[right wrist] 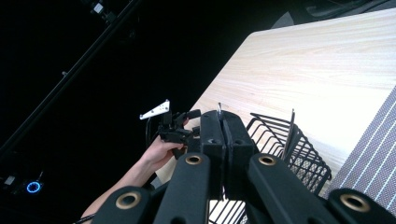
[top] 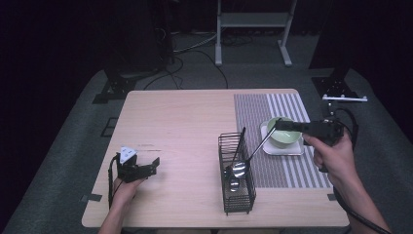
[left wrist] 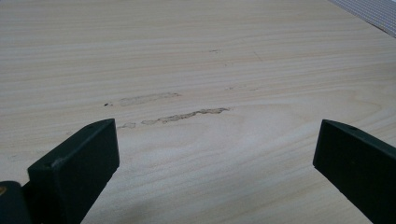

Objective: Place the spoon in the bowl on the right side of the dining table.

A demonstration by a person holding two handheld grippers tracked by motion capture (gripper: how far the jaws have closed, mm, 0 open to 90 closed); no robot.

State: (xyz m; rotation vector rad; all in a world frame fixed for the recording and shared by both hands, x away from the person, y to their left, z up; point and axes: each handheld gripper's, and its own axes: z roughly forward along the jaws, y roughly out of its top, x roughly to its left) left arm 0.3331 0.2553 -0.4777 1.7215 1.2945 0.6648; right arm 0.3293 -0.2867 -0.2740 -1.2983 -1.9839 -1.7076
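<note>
Left tool (top: pixel 155 165): rests low on the bare wood at the left of the bench (top: pixel 185 122), jaws spread wide in the left gripper view, nothing between them, well apart from the work.

Wire basket (top: pixel 237 175): stands near the front middle of the bench, just beside the left edge of the striped mat (top: pixel 272 105); already holds one spoon (top: pixel 234 181) whose bowl lies low inside and whose handle rises above the rim.

Ladle (top: pixel 239 168): long handle slants up to the right, shiny bowl inside or just above the basket opening, touching or nearly touching the first spoon; cannot tell which.

Green bowl (top: pixel 285 132): sits on a small white plate (top: pixel 282 149) on the mat, to the right of the basket; appears empty.

Right tool (top: pixel 278 124): held over the bowl, jaws pressed fully together on the thin top end of the ladle handle; in the right gripper view the metal tip (right wrist: pixel 219 109) pokes out between the closed jaws.

Progress: judged well along; one utensil stored, the second lowered head down into the basket but not yet released.

Left to do: probably settle the ladle deeper, open the right tool, draw it away.

Thing relative to tool: ladle bowl down and to the left of the right tool, handle end gripped in it.
</note>
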